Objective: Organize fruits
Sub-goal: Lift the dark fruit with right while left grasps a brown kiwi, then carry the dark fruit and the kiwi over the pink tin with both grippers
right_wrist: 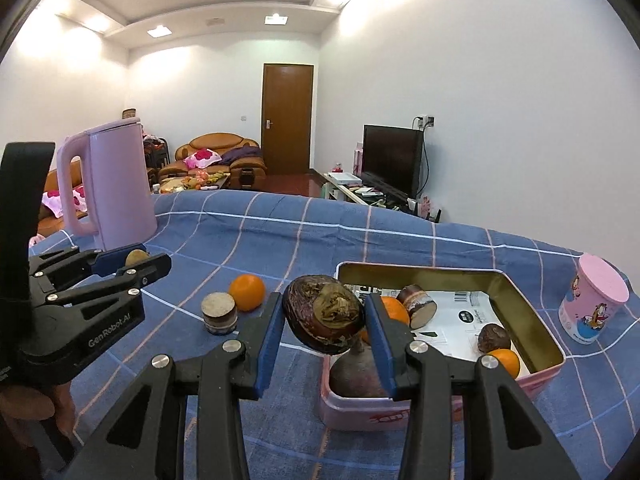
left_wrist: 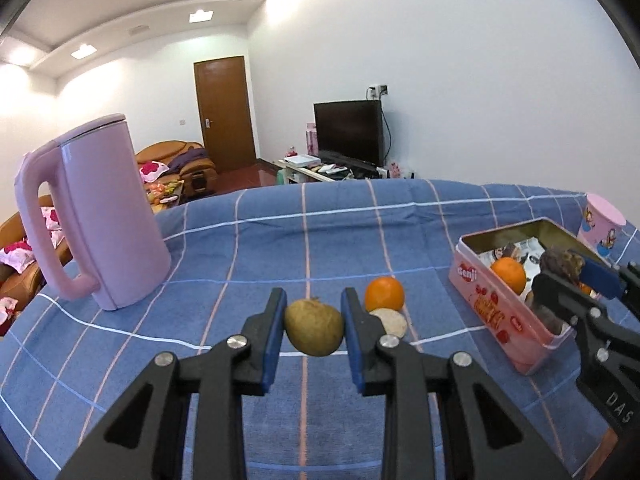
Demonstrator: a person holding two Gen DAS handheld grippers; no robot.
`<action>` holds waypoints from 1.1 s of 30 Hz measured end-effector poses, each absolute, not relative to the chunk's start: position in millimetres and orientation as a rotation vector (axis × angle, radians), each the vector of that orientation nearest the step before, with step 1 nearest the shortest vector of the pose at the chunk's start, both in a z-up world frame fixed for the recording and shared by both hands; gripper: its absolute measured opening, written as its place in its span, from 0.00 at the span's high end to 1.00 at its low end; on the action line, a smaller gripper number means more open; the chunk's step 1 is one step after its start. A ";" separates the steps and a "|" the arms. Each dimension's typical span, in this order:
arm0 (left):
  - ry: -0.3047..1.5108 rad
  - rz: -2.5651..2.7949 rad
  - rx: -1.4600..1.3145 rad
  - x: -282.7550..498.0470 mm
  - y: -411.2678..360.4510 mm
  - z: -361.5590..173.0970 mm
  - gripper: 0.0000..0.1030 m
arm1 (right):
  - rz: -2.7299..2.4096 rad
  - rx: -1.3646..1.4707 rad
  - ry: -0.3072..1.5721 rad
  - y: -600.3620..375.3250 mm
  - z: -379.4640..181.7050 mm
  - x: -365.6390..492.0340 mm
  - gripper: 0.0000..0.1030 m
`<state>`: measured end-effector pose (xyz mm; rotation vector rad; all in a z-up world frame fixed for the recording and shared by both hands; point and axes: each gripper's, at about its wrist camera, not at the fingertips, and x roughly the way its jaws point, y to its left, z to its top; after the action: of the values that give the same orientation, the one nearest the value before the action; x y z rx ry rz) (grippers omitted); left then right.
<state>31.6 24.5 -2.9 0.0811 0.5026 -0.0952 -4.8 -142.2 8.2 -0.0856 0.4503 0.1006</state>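
The left gripper (left_wrist: 314,330) has its jaws clamped on a round yellow-brown fruit (left_wrist: 315,327) above the blue checked tabletop (left_wrist: 280,240), while the right gripper (right_wrist: 323,322) pinches a dark purple-brown fruit (right_wrist: 323,314) above the near end of the open pink rectangular tin (right_wrist: 536,376).

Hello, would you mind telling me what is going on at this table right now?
A person is sorting fruit into a pink tin with two handheld grippers. The left gripper is shut on a brownish-green fruit above the blue checked tablecloth. The right gripper holds a dark purple fruit at the tin's near corner. The tin already has oranges and dark pieces inside. One orange and a cut round piece wait on the cloth.
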 end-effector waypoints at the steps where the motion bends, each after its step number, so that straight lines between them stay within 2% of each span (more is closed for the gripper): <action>1: 0.503 -0.097 0.074 30.0 22.9 -3.6 0.71 | 0.103 -0.086 0.450 -143.1 8.1 -4.6 0.58; 33: 0.524 -0.124 0.044 14.3 -41.5 -3.9 0.71 | 0.110 -0.087 0.470 -185.3 3.6 -7.2 0.58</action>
<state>14.3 -41.5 -3.9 0.0444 0.5242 -0.1237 -7.2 -185.3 3.6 -0.0870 0.4699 0.1104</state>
